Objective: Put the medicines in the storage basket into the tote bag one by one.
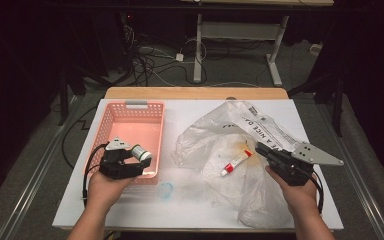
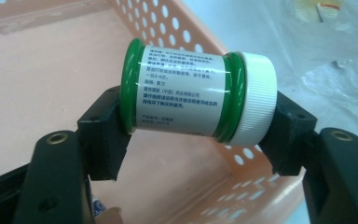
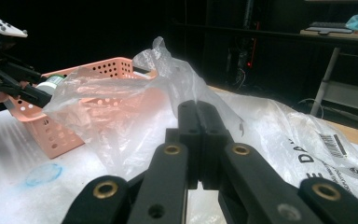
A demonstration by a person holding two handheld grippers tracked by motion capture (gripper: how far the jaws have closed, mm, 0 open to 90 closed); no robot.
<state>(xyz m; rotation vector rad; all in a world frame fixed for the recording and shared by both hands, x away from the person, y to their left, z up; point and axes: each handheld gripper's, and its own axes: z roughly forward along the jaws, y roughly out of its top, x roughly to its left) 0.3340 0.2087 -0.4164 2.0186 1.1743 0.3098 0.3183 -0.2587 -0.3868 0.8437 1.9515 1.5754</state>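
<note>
A green bottle (image 1: 141, 154) (image 2: 191, 95) with a white ribbed cap and a white printed label lies sideways between the jaws of my left gripper (image 1: 139, 159) (image 2: 196, 126). The pads press on its base and cap. It hangs over the near right corner of the pink perforated basket (image 1: 130, 106) (image 2: 196, 42). My right gripper (image 1: 260, 150) (image 3: 199, 112) is shut, pinching the film of a clear plastic bag (image 1: 205, 140) (image 3: 279, 135), which rises from the jaw tips. A red and white tube (image 1: 235, 163) lies inside the bag.
The white-covered table (image 1: 130, 205) has a wooden far edge. A small blue ring mark (image 1: 166, 190) (image 3: 41, 176) sits between basket and bag. Cables and a desk frame lie on the floor beyond.
</note>
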